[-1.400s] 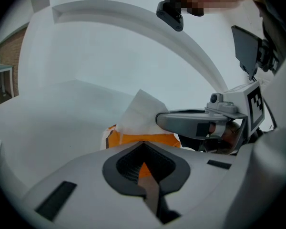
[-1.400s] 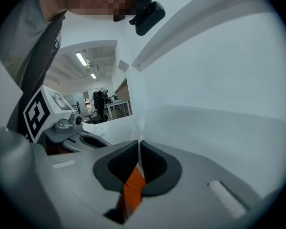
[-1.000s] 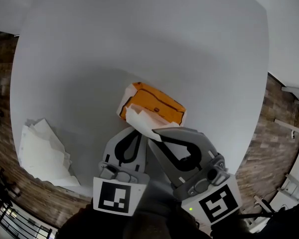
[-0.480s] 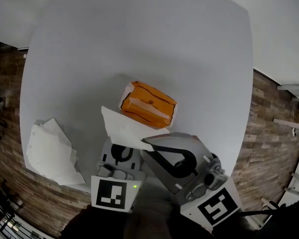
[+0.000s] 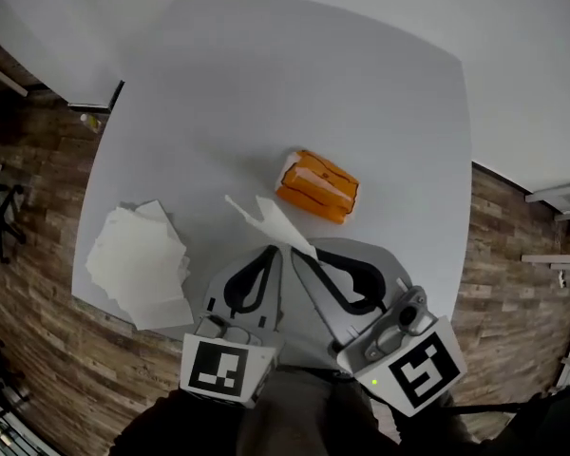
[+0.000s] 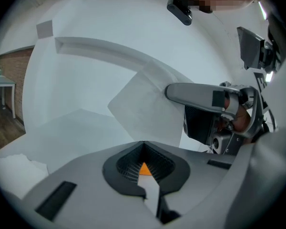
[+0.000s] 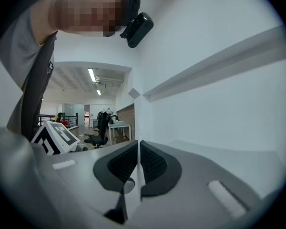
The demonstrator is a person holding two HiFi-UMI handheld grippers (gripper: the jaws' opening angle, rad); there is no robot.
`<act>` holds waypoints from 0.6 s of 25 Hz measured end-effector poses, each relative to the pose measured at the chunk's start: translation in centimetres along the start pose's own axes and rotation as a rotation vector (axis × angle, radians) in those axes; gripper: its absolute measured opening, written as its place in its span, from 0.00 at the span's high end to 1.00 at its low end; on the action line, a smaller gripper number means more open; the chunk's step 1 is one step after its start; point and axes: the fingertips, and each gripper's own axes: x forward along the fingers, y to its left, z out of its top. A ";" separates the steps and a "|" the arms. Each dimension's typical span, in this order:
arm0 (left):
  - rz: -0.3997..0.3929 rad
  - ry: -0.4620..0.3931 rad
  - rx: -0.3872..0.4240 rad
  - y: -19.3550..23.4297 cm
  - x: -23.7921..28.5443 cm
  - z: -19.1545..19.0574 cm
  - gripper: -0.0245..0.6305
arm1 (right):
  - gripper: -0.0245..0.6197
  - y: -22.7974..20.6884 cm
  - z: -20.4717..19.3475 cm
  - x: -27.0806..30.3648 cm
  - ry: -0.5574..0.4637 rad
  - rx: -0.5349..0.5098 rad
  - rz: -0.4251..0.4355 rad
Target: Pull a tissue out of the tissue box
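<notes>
since a second ago: both grippers have lifted up and away from the tissue box [image 5: 316,183], and the tissue [image 5: 271,218], which then lay at the box's top, is now clear of it and held in the air on the box's near side.

containers
- tissue box, one: orange, lying on the white tabletop [image 5: 266,93] right of the middle, just beyond the gripper tips. a pale strip runs along its top. what is left inside does not show.

loose paper
- tissue, one: white and spread flat, with a pointed corner to the left. its lower right corner is pinched in the right gripper [image 5: 296,252]. it stands just off the box's near left end.
- pile of tissues [image 5: 138,266], one: white sheets fanned out by the tabletop's left edge, well apart from the box. the sheets overlap too much to count.

grippers, two
- right gripper: jaws pressed together on the tissue, whose thin white edge runs between the pads in the right gripper view.
- left gripper [image 5: 275,250]: jaw tips meet, just beside the right gripper's. a sliver of the orange box shows through the gap behind the tips in the left gripper view, and the tissue rises just past them. whether it also nips the tissue's edge i cannot tell.
- marker cubes, two, one at the rear of each gripper: left [image 5: 226,373], right [image 5: 420,373].

surroundings
- wood-patterned floor [image 5: 38,350] around the tabletop.
</notes>
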 end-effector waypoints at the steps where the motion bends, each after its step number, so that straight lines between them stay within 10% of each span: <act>1: 0.000 -0.007 0.005 0.1 -1.2 0.2 0.96 | 0.95 0.8 0.4 0.0 -0.004 -0.010 -0.012; 15: 0.225 -0.103 0.007 3.6 -15.1 0.1 0.96 | 0.95 9.0 2.0 3.5 -0.035 -0.103 0.014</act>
